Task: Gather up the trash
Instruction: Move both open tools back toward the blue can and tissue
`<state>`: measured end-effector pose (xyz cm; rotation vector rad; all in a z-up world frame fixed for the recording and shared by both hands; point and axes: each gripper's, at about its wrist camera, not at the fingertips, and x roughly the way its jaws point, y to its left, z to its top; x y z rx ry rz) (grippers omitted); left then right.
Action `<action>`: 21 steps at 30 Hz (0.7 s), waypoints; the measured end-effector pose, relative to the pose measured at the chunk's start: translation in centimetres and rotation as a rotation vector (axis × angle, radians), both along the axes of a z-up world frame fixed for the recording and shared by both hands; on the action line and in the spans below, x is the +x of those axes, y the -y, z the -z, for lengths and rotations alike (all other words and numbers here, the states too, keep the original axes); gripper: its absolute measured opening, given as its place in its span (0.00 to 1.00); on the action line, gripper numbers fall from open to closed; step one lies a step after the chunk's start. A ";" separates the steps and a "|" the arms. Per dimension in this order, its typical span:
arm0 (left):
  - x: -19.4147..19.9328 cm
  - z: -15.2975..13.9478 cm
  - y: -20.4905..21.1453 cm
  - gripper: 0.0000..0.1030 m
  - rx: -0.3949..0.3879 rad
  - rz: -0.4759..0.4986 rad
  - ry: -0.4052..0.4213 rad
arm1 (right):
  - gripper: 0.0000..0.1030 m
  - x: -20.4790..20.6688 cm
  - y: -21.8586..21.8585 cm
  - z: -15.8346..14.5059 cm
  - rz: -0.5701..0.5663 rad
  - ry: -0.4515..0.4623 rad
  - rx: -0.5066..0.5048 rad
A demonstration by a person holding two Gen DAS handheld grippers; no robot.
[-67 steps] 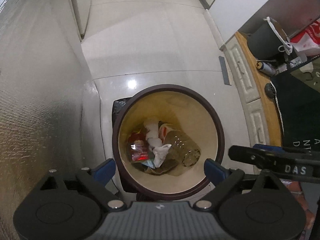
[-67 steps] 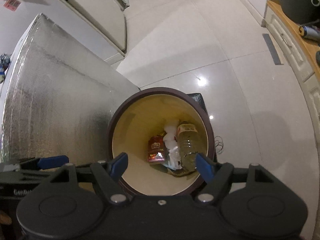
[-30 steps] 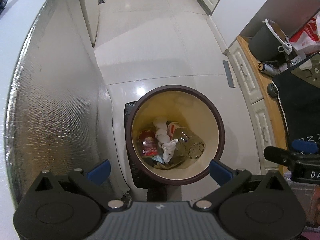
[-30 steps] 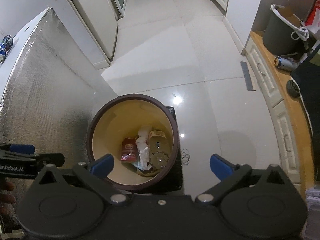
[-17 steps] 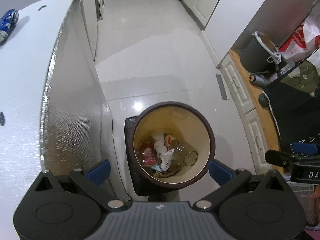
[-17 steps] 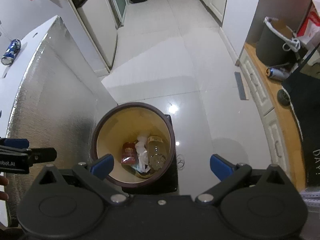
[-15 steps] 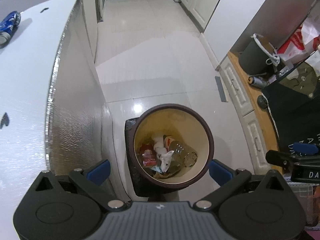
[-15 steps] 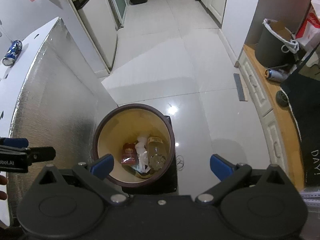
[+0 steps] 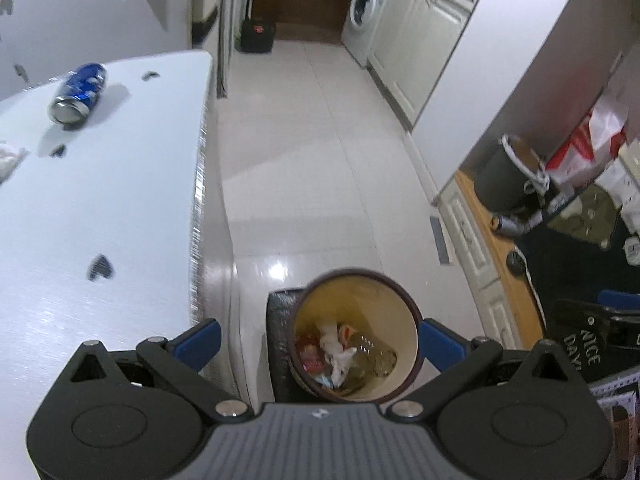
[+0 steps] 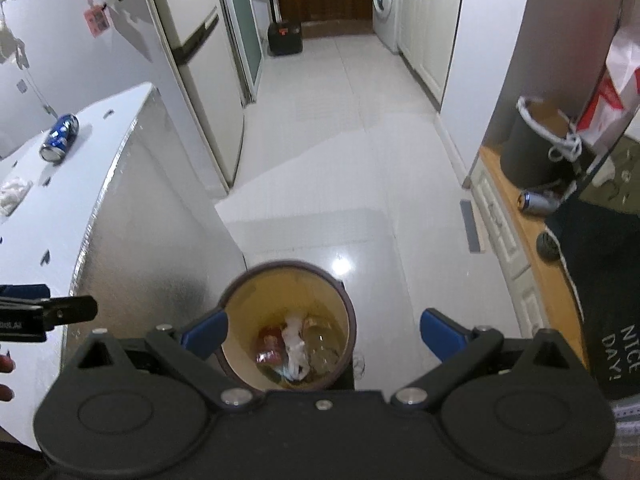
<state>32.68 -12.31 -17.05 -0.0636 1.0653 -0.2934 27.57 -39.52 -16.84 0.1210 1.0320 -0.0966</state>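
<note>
A round brown-rimmed bin stands on the floor beside the white table, holding a clear plastic bottle, a red wrapper and white tissue. My left gripper hovers high above the bin, open and empty. The right gripper is open and empty too, above the same bin. On the table lies a blue drink can on its side, and a crumpled white tissue sits nearer the left edge.
The white table with its foil-clad side fills the left. A fridge stands behind it. On the right are a wooden ledge, a dark bucket, another can and a person's dark apron.
Both grippers have risen well above the bin and tilted up, so the tabletop with the can and tissue now shows. Both stay open and empty.
</note>
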 end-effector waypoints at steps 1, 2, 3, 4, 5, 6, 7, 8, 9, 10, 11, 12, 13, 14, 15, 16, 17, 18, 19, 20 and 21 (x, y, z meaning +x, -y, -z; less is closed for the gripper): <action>-0.2 -0.6 -0.7 1.00 -0.004 -0.006 0.016 | 1.00 0.0 -0.4 -0.6 -0.003 0.015 -0.004; -0.3 -1.1 -1.3 1.00 -0.007 -0.011 0.031 | 1.00 0.0 -0.8 -1.0 -0.007 0.028 -0.007; -0.4 -1.7 -2.0 1.00 -0.012 -0.016 0.046 | 1.00 0.1 -1.3 -1.4 -0.010 0.039 -0.010; -0.5 -2.2 -2.7 1.00 -0.016 -0.021 0.061 | 1.00 0.1 -1.8 -1.8 -0.014 0.051 -0.013; -0.6 -2.6 -3.3 1.00 -0.020 -0.024 0.072 | 1.00 0.2 -2.4 -2.2 -0.019 0.062 -0.016; -0.6 -3.0 -4.1 1.00 -0.023 -0.028 0.084 | 1.00 0.3 -3.0 -2.6 -0.024 0.070 -0.019; -0.7 -3.5 -4.9 1.00 -0.027 -0.034 0.095 | 1.00 0.3 -3.6 -2.9 -0.031 0.078 -0.020; -0.7 -3.8 -5.6 1.00 -0.029 -0.038 0.103 | 1.00 0.5 -4.4 -3.1 -0.041 0.084 -0.022; -0.7 -4.2 -6.4 1.00 -0.031 -0.042 0.112 | 1.00 0.6 -5.1 -3.3 -0.049 0.089 -0.027; -0.7 -4.6 -7.3 1.00 -0.030 -0.045 0.123 | 1.00 0.7 -5.8 -3.5 -0.053 0.095 -0.031; -0.7 -5.0 -8.1 1.00 -0.028 -0.047 0.133 | 1.00 0.9 -6.5 -3.8 -0.054 0.101 -0.032; -0.7 -5.4 -9.0 1.00 -0.027 -0.048 0.143 | 1.00 0.9 -7.2 -4.0 -0.054 0.108 -0.031; -0.7 -5.7 -9.8 1.00 -0.027 -0.050 0.151 | 1.00 1.0 -7.9 -4.3 -0.053 0.118 -0.029; -0.6 -6.0 -10.6 1.00 -0.027 -0.052 0.159 | 1.00 1.1 -8.8 -4.7 -0.052 0.128 -0.029; -0.5 -6.3 -11.5 1.00 -0.027 -0.056 0.167 | 1.00 1.3 -9.6 -4.9 -0.053 0.138 -0.029; -0.4 -6.5 -12.4 1.00 -0.028 -0.059 0.174 | 1.00 1.4 -10.5 -5.3 -0.054 0.150 -0.028; -0.2 -6.8 -13.3 1.00 -0.028 -0.063 0.180 | 1.00 1.5 -11.4 -5.6 -0.055 0.159 -0.028; -0.1 -7.0 -14.2 1.00 -0.028 -0.068 0.187 | 1.00 1.6 -12.1 -5.9 -0.056 0.165 -0.028; 0.0 -7.2 -15.1 1.00 -0.028 -0.073 0.194 | 1.00 1.8 -13.0 -6.1 -0.059 0.171 -0.029; 0.1 -7.3 -15.9 1.00 -0.028 -0.077 0.200 | 1.00 1.9 -14.0 -6.3 -0.064 0.178 -0.029; 0.2 -7.5 -16.9 1.00 -0.028 -0.082 0.206 | 1.00 2.1 -15.0 -6.5 -0.069 0.185 -0.028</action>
